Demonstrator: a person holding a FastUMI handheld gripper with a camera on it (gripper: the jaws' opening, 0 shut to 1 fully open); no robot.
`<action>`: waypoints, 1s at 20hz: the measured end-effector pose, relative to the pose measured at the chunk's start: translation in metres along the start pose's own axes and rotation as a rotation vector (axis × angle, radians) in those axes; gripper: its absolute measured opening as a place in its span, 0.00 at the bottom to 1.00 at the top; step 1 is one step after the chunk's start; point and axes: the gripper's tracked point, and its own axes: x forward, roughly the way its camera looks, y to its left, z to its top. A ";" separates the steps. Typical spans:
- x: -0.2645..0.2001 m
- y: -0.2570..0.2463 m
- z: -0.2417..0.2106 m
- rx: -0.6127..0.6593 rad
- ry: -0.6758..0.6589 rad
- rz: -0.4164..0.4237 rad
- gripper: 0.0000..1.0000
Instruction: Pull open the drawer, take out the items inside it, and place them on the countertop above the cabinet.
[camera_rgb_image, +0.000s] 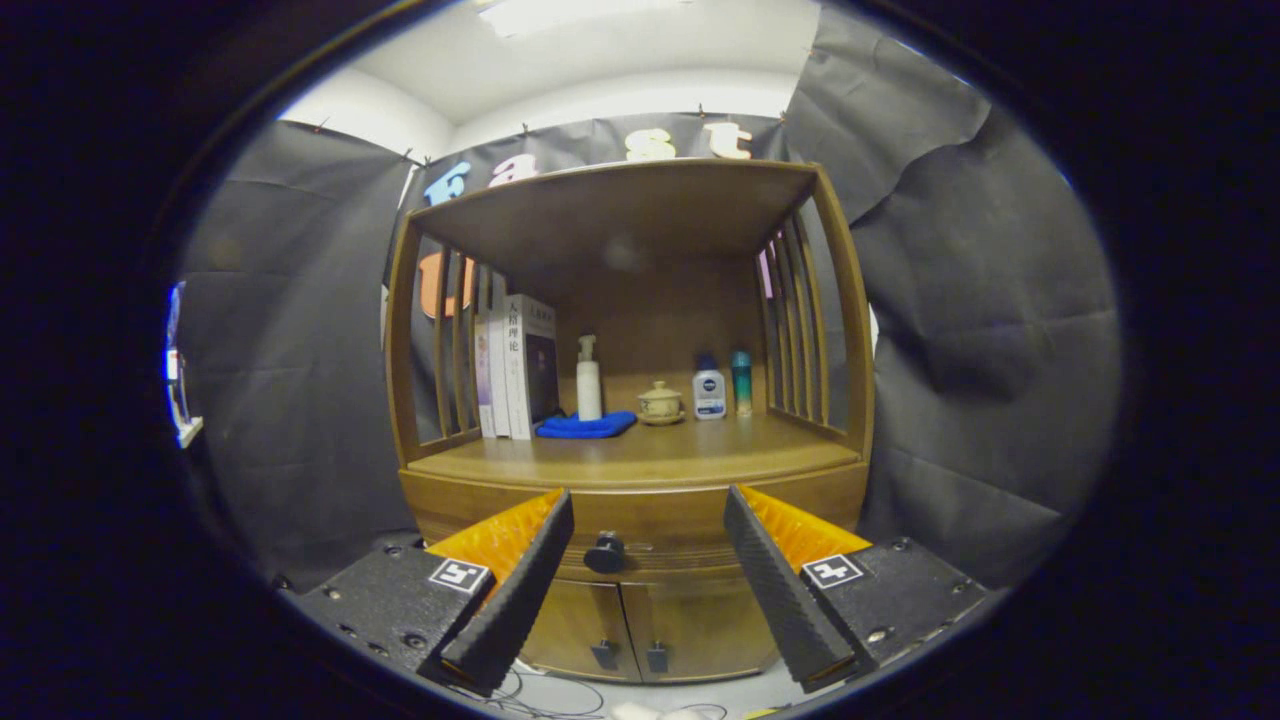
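Claw (648, 520) wide open and empty, aimed at the closed drawer's dark knob (605, 553), which lies between and beyond its fingers. Risk: the small round knob slips free if gripped off-centre; contents hidden.

On the shelf stand books (515, 368), a pump bottle (588, 380), a lidded cup (660, 403) — beside a blue cloth (587, 426).

The cabinet (634, 520) sat dead centre of the frame, its drawer knob (605, 553) low in the middle between the spread gripper (647, 510) fingers. On the countertop (640, 455), left to right, stood books (515, 365), a pump bottle (588, 380) on a cloth (586, 426), a lidded cup (660, 402) and two bottles (724, 385).
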 end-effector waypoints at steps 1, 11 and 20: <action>-0.001 -0.004 -0.006 -0.010 0.015 -0.016 0.99; -0.014 -0.010 0.009 -0.007 -0.034 -0.037 0.99; 0.006 0.008 -0.015 0.002 0.005 -0.023 0.99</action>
